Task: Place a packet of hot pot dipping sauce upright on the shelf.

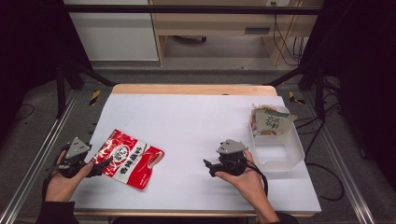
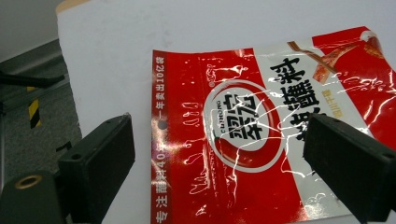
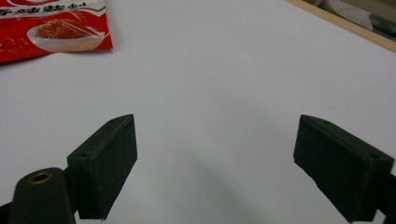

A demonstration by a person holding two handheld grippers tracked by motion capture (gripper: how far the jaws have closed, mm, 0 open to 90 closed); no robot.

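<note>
The left claw point(image 1: 99, 167) sits at the near-left corner of the red sauce packet point(image 1: 127, 157), released, its jaws spread wide with one on either side of that corner and nothing between them gripped yet. In the left gripper view the packet point(image 2: 261, 135) lies flat under the gap, one jaw over bare white table beside the packet's edge, the other hovering over the printed face. The likely next step is a pinch on that corner, and here lies the risk: the foil is thin, glossy and flat against the table point(image 1: 196, 121), so the jaws may slide over it and close on air, or push the packet away instead of getting under the edge. A grip on the corner alone could also let the pouch swing or slip out once it is raised.

To the right of the packet, well apart from it, the right claw point(image 1: 208, 167) rests low over bare table, likewise released and empty; its own view shows the jaws wide apart, with the packet's end point(image 3: 51, 28) well beyond them.

Farther right and beyond the packet stands a clear plastic bin point(image 1: 286, 156) at the table's edge, with a pale green-and-white packet point(image 1: 272, 122) leaning inside its far end. If the red packet is meant to go there, a carry across the table on a weak corner grip could drop it short.
</note>
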